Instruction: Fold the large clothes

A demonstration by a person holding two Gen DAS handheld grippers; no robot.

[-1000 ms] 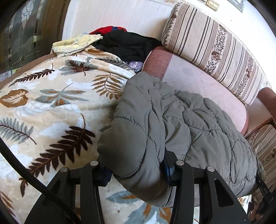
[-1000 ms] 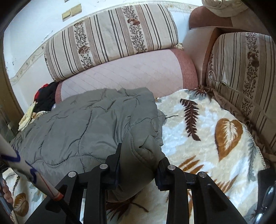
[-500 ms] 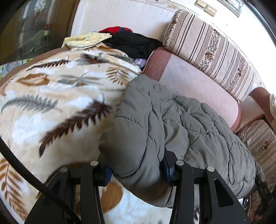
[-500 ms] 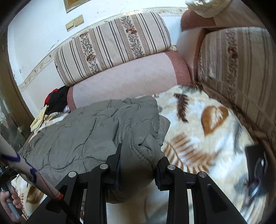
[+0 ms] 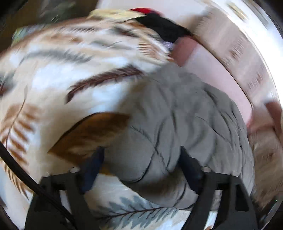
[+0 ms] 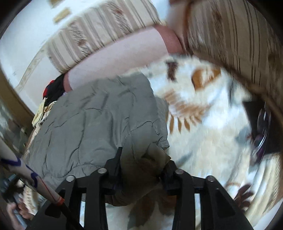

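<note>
Both views are blurred. A grey quilted jacket (image 5: 185,120) lies folded on a leaf-print blanket (image 5: 58,85) that covers a sofa; its bulk runs from the near edge toward the far pink seat cushion (image 5: 217,70).

Left gripper (image 5: 141,164): jaws opening; the near left corner of the jacket bulges between them. The right finger (image 5: 190,169) lies against the fabric; the left finger (image 5: 92,169) stands clear of it, with blanket showing in the gap; the corner is not clamped.

Right gripper (image 6: 141,169): jaws opening; a shaded bunch of the jacket's near right corner sits between them. The fabric fills the gap from one finger (image 6: 115,164) to the other; whether the pads press on it cannot be told through the shadow and blur.

Surroundings: a striped back cushion (image 6: 106,35) stands behind the seat cushion along the far wall; a second striped cushion (image 6: 235,39) rises at the right side; a pile of black and red clothes (image 5: 162,26) lies at the far left end of the sofa, just beside a pale yellow cloth (image 5: 115,13); a dark object (image 6: 261,127), too blurred to identify, rests on the blanket at the right. In the right wrist view a hand (image 6: 16,214) shows at the near left, under a white rod (image 6: 31,177) with blue and red markings.
</note>
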